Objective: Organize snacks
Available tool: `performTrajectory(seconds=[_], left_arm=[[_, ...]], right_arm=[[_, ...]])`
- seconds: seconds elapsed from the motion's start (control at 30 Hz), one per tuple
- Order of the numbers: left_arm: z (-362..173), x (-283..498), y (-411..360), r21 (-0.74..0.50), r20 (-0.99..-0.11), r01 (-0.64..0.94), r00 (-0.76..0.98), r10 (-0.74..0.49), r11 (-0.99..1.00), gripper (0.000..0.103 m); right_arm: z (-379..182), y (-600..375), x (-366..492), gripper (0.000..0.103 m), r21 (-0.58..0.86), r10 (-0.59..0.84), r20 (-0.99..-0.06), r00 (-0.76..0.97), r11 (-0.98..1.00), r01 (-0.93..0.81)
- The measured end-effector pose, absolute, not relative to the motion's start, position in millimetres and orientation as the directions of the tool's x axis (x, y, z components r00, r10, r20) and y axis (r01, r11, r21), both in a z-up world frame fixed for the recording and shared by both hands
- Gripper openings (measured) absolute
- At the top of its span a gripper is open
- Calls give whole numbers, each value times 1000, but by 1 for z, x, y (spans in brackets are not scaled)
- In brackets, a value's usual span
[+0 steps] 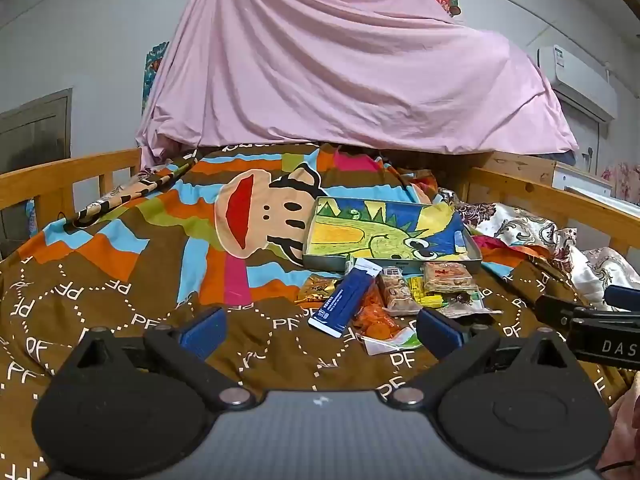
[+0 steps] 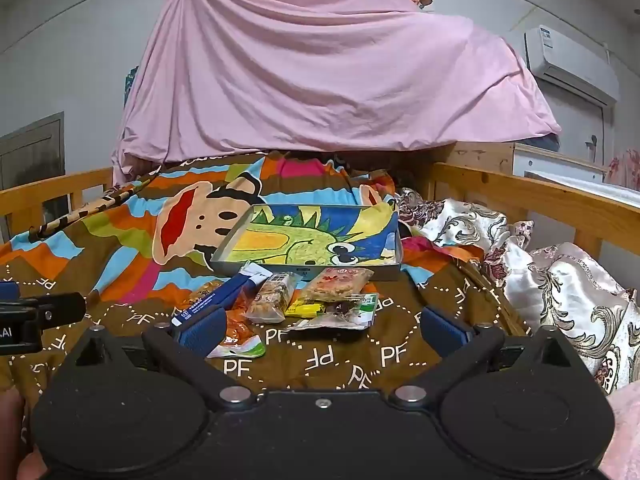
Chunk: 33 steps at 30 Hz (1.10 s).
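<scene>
A pile of snack packets lies on the bedspread in front of a shallow tray (image 1: 474,246) (image 2: 394,266) lined with a dinosaur drawing. The pile holds a long blue packet (image 1: 346,298) (image 2: 212,298), an orange snack bag (image 1: 374,316) (image 2: 236,328), a clear cracker pack (image 1: 394,290) (image 2: 272,296), a red-labelled pack (image 1: 448,276) (image 2: 340,284) and a yellow packet (image 1: 424,296) (image 2: 306,308). My left gripper (image 1: 320,330) is open and empty, just short of the pile. My right gripper (image 2: 320,326) is open and empty, with its left finger next to the blue packet.
The brown cartoon bedspread (image 1: 120,280) (image 2: 320,356) covers a bed with wooden rails (image 1: 68,172) (image 2: 540,196). A pink sheet (image 1: 340,72) (image 2: 320,72) hangs behind. Patterned satin bedding (image 2: 560,280) is bunched at the right. The other gripper shows at each view's edge (image 1: 600,328) (image 2: 28,316).
</scene>
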<state>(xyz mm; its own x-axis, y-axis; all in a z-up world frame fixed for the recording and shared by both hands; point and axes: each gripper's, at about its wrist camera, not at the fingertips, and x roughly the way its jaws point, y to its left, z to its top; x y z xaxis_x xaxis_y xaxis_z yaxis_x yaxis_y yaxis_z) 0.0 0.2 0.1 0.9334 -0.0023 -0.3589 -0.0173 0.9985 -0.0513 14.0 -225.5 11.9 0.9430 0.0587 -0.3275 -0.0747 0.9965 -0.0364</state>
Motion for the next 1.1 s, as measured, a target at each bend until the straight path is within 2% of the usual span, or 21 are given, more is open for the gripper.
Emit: performTrajectory(seconds=[1.1], left_arm=[[0,1,-3,-57,-361,-14,932,-7,998,103]], right_arm=[[12,-225,14,103,-36,59,-331,942,996,-75]])
